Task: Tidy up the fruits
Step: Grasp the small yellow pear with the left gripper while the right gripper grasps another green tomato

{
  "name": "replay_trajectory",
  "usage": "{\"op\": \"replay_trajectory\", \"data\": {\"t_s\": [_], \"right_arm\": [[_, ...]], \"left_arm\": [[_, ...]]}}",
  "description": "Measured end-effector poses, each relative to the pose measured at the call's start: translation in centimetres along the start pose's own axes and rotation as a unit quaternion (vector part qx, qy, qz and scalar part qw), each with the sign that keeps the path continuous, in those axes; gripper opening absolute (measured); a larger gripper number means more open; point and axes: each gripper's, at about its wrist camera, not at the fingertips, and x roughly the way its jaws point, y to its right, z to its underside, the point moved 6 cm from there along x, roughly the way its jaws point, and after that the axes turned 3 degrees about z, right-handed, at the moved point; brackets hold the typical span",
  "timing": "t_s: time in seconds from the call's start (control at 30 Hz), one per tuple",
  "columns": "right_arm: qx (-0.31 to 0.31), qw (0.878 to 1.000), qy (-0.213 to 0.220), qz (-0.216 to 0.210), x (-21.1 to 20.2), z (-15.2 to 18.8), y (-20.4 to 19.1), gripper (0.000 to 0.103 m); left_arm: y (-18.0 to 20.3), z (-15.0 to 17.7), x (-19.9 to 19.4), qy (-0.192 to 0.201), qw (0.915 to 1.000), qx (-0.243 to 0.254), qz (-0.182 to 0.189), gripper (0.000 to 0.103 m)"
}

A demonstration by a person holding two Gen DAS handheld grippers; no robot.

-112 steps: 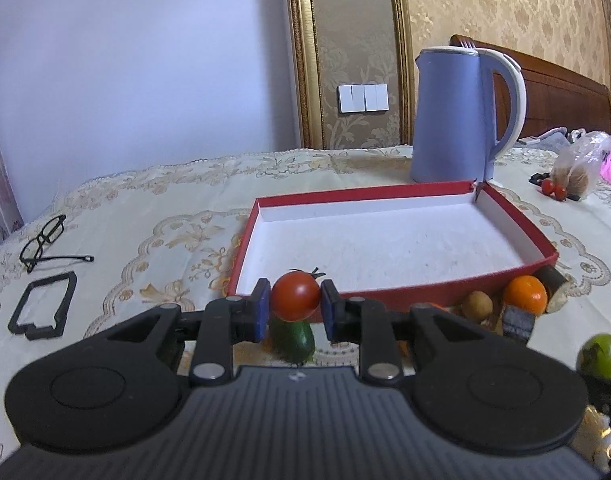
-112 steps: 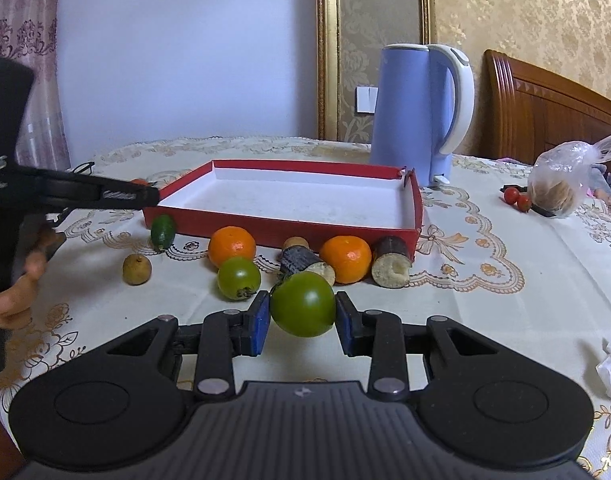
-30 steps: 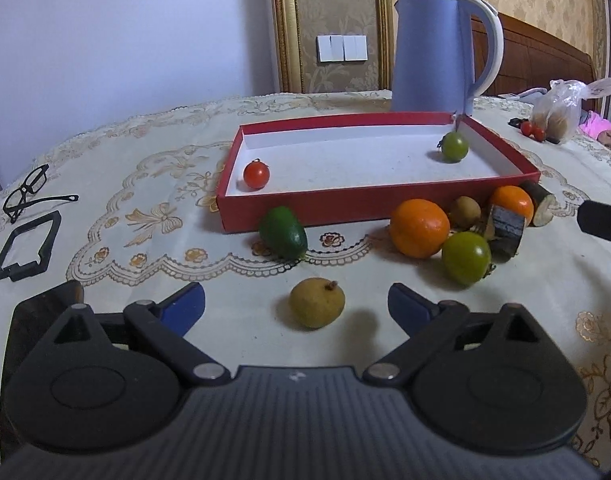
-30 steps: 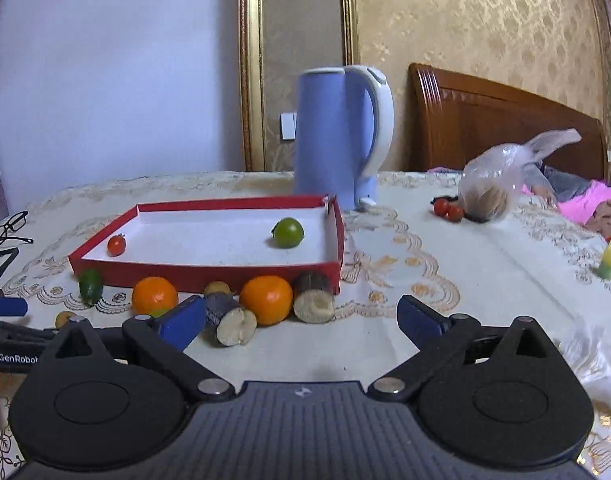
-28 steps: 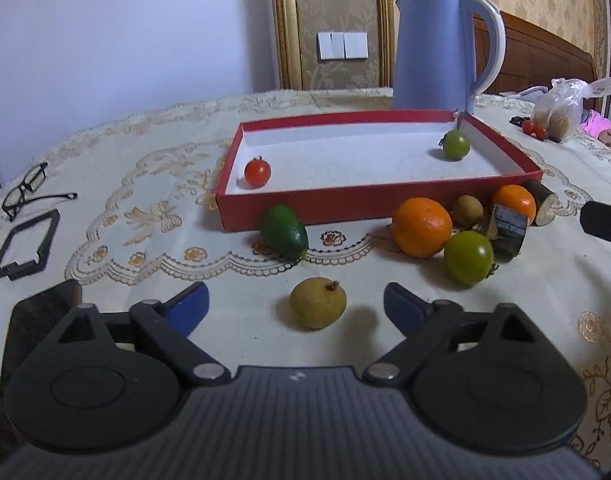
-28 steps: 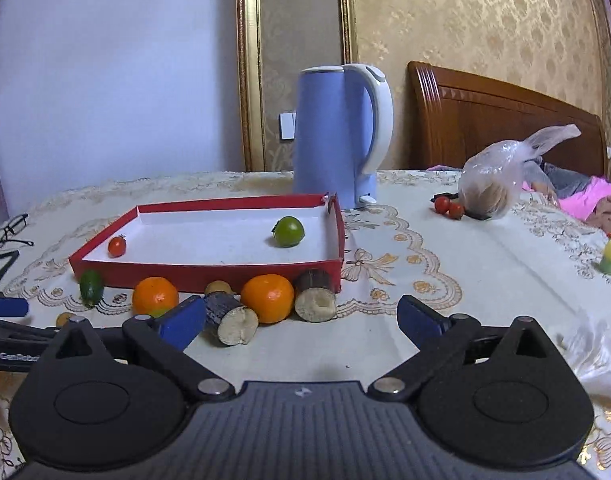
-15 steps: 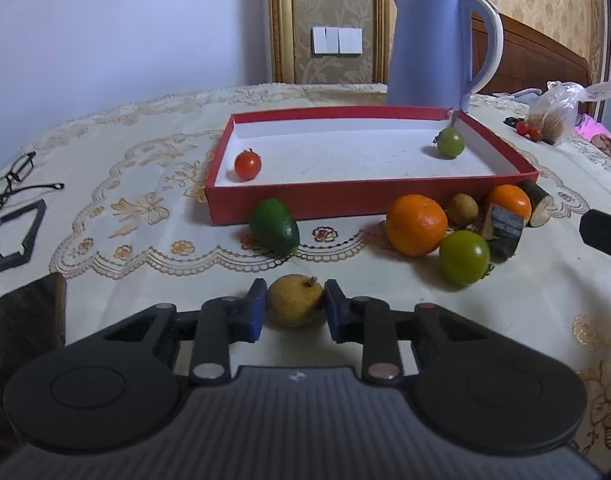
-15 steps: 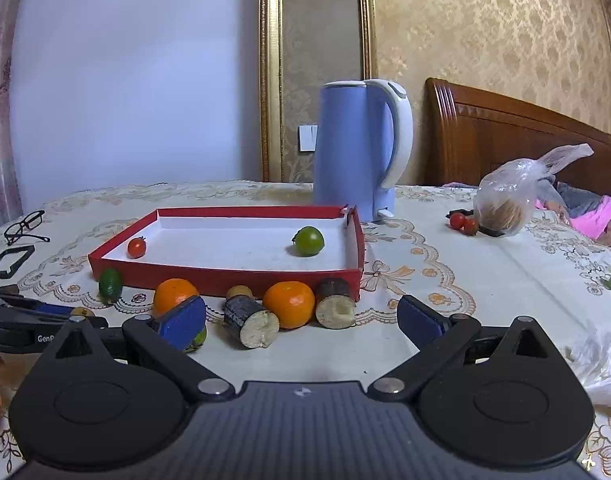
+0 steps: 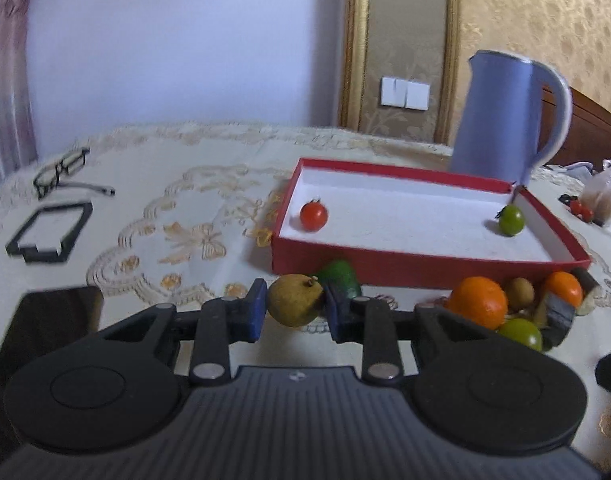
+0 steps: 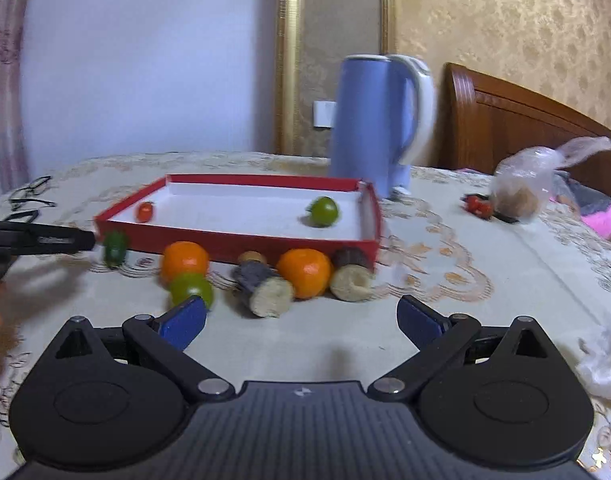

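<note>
left tongs (image 9: 293, 310): pinching yellow-brown fruit (image 9: 294, 305) | right tongs (image 10: 301, 318): spread, nothing between | red tray (image 9: 425, 270): two tomatoes inside

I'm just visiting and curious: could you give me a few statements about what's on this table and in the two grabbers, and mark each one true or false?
1. The left gripper is clamped on a yellow-brown fruit. True.
2. The right gripper holds an orange. False: its jaws stand open with nothing between them.
3. The red tray holds a red tomato and a green tomato. True.
4. Both oranges lie inside the tray. False: the oranges sit on the tablecloth in front of it.
5. A blue kettle stands behind the tray. True.
</note>
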Motion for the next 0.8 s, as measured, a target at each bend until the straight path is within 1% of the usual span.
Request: {"op": "replay_trajectory", "data": {"t_s": [0.07,0.13,0.2,0.27,0.37,0.43,0.47,0.5,0.57,0.67,0.7,0.73,0.8], "right_arm": [[-0.020,1.000,0.002,-0.019,0.2,-0.4,-1.1,0.102],[-0.043,0.998,-0.001,-0.038,0.7,-0.7,-2.4,0.098],[-0.058,0.997,-0.014,-0.058,1.6,-0.9,-3.5,0.086],[-0.064,0.995,-0.028,-0.068,2.7,-1.0,-4.3,0.081],[-0.075,0.994,-0.039,-0.075,3.8,-1.1,-5.0,0.070],[-0.082,0.993,-0.041,-0.078,4.1,-1.3,-5.4,0.068],[-0.083,0.992,-0.046,-0.082,4.2,-1.3,-5.5,0.059],[-0.081,0.991,-0.053,-0.089,4.3,-1.3,-5.7,0.054],[-0.084,0.990,-0.052,-0.097,4.1,-1.2,-6.0,0.053],[-0.099,0.989,-0.059,-0.090,4.5,-0.8,-6.5,0.053],[-0.102,0.989,-0.063,-0.089,4.7,-0.7,-6.6,0.052],[-0.104,0.988,-0.069,-0.090,5.1,-0.5,-6.8,0.049],[-0.104,0.988,-0.078,-0.085,5.7,-0.4,-6.8,0.037]], "left_arm": [[-0.3,-0.1,-0.2,0.008,0.9999,-0.009,0.004,0.027],[-0.4,-0.1,-0.3,0.014,0.9999,-0.007,-0.001,0.027],[-0.5,-0.1,-0.3,0.015,0.9999,-0.009,0.002,0.027],[-0.5,0.0,-0.4,0.016,0.9998,-0.011,0.004,0.028],[-0.6,-0.1,-0.3,0.015,0.9998,-0.015,0.005,0.028],[-0.7,0.0,-0.3,0.015,0.9998,-0.016,0.004,0.028],[-0.7,0.0,-0.3,0.016,0.9997,-0.017,0.003,0.028],[-0.7,0.0,-0.4,0.017,0.9997,-0.019,0.003,0.028],[-0.8,-0.1,-0.5,0.018,0.9996,-0.023,0.004,0.028],[-0.8,-0.1,-0.4,0.017,0.9996,-0.022,0.004,0.028],[-0.7,0.0,-0.4,0.018,0.9996,-0.021,0.004,0.028],[-0.7,-0.1,-0.5,0.018,0.9996,-0.021,0.005,0.028],[-0.8,0.0,-0.4,0.017,0.9996,-0.022,0.005,0.028]]}}
